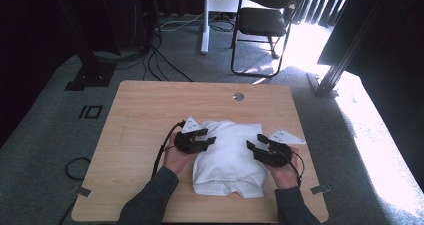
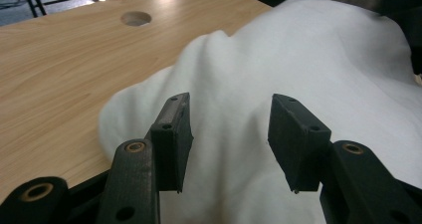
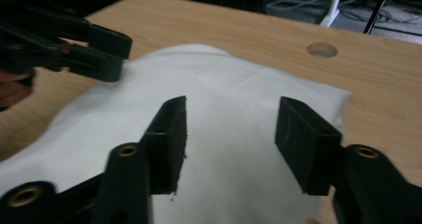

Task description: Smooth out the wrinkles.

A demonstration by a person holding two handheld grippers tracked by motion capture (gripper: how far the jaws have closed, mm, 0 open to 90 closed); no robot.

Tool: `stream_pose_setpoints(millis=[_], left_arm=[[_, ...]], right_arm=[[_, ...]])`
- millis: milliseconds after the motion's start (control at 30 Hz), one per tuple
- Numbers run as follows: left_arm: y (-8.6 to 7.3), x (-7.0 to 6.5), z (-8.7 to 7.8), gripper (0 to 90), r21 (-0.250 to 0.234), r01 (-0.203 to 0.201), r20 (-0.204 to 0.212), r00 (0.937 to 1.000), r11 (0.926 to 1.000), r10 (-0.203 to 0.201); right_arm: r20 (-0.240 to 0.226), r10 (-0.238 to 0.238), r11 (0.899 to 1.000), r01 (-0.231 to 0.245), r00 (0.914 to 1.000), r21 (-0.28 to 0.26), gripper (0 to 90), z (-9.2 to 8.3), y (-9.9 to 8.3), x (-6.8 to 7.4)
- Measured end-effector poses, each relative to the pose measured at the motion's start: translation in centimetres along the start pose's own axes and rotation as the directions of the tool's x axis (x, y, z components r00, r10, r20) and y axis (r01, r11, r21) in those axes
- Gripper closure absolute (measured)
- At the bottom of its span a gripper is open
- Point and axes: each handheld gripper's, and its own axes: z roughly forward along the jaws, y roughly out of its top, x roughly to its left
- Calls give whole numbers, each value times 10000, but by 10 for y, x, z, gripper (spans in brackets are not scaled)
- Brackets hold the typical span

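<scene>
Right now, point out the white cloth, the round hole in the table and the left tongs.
white cloth [image 1: 227, 155], high view, middle of the folded bundle.
round hole [image 1: 238, 96], high view, its centre.
left tongs [image 1: 209, 136], high view, between the fingertips.

Folded white cloth [image 1: 227, 157], mid-table

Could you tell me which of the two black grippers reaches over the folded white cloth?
The left black gripper: its tips overlap the folded white cloth; the right black gripper sits at the cloth's edge.
</scene>
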Motion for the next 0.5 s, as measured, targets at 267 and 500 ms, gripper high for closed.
stream_pose_setpoints(millis=[267, 500], left_arm=[[-15, -12, 17, 514, 716, -384, 255, 9990, 9967, 367], [-26, -8, 24, 510, 824, -532, 93, 9986, 9952, 526]], right_arm=[[-364, -324, 9776, 393, 9988, 2066, 357, 50, -42, -4], [-627, 286, 9749, -140, 9976, 2222, 346, 67, -54, -9]])
